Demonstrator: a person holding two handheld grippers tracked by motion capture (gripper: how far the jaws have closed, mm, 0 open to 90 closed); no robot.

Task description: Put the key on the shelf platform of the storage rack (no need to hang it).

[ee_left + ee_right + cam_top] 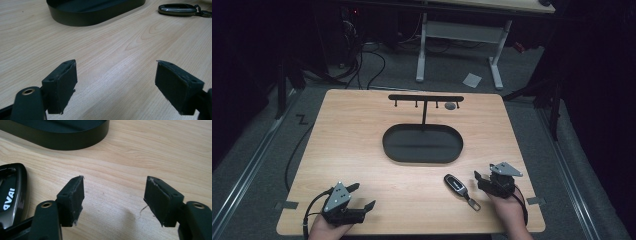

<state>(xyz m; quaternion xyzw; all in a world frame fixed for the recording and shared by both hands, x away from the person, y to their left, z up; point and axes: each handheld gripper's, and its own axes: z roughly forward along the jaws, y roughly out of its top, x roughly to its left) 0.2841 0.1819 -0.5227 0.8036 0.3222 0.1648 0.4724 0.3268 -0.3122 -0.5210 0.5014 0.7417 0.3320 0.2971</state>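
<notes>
Dark floor with cables lay around a light wooden table (362, 150) in the high view, and a white desk frame stood at the top of the frame. That view also showed a thin black rack (425, 98) with little hooks standing at the far edge of an oval black tray (422, 143); the tray looked empty. In the right gripper view, white letters could be seen on the car key (11, 195) at the lower left. The left gripper view showed the key at the upper right, far off. The left gripper (363, 196) sat at the lower left, its jaws wide apart over bare wood. The right gripper (478, 177) sat at the lower right, just beside the key, its jaws apart with nothing between them. A hand (508, 212) held it from below.
</notes>
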